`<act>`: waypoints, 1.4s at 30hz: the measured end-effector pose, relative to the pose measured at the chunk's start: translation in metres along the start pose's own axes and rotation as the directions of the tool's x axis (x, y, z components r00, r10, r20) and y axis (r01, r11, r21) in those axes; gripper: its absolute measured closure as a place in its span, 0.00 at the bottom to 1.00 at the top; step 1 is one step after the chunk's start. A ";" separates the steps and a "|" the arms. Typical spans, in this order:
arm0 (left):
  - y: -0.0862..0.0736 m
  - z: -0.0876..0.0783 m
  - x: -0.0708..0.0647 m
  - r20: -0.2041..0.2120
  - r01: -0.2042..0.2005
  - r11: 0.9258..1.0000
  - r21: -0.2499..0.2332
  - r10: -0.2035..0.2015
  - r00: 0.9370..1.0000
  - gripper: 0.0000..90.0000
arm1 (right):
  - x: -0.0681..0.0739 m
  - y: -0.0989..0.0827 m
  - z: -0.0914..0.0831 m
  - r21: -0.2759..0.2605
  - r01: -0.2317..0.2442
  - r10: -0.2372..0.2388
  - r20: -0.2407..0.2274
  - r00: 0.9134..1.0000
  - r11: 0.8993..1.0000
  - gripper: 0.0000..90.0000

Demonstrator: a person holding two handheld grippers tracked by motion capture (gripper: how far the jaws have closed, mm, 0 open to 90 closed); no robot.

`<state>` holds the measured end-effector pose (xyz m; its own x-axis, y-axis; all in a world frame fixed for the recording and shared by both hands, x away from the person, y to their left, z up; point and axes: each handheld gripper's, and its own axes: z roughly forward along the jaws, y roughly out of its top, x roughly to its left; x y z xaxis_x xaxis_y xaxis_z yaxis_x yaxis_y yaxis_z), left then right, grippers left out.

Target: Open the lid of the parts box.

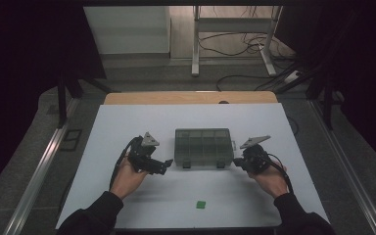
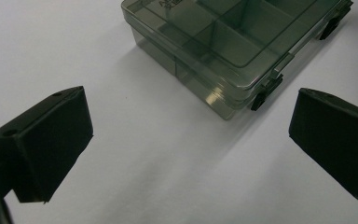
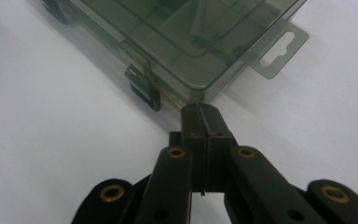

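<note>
White tabletop is filling the foreground under dim light, with a dark floor, cables and a metal frame lying beyond its far edge.

From the right gripper (image 3: 200, 114) outward: its jaws are pressing flat together with nothing between them, and the tip is sitting just at the near right corner of the box (image 1: 204, 146), close to touching; whether it is making contact I cannot tell. A black latch (image 3: 144, 93) is lying just to the tip's left in the right gripper view, and a clear hang tab (image 3: 279, 49) is sticking out farther off on the box's end.

The left gripper (image 2: 189, 144) is standing with its jaws spread wide and empty, and the box's near left corner, with another latch (image 2: 265, 93), is lying ahead of it, apart from both pads.

The box is resting flat mid-table between the two hands, its long axis running left to right. The right hand (image 1: 269, 177) is looking the nearer. The box is smoky, see-through plastic, lid down, with dividers showing through. A small green piece (image 1: 201, 204) is lying near the front edge, well apart.
</note>
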<state>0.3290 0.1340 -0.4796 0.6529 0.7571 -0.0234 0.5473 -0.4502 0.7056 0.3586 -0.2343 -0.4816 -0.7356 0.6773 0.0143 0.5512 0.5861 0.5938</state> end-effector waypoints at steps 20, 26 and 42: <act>0.007 0.012 -0.004 0.036 0.017 1.000 0.010 -0.018 0.999 0.00 | -0.002 0.009 -0.010 -0.066 -0.023 0.022 -0.006 1.000 0.998 1.00; 0.007 0.016 -0.005 0.059 0.016 1.000 0.018 -0.017 0.998 0.00 | -0.004 0.013 -0.012 -0.085 -0.026 0.025 -0.007 1.000 0.996 1.00; 0.011 0.022 -0.010 0.066 0.000 1.000 0.026 -0.001 0.998 0.20 | -0.008 0.023 -0.018 -0.131 -0.043 0.042 -0.015 0.999 0.990 1.00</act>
<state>0.3400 0.1107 -0.4875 0.6854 0.7247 -0.0711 0.5607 -0.4629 0.6866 0.3702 -0.2337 -0.4534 -0.7178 0.6943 0.0514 0.5265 0.4930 0.6926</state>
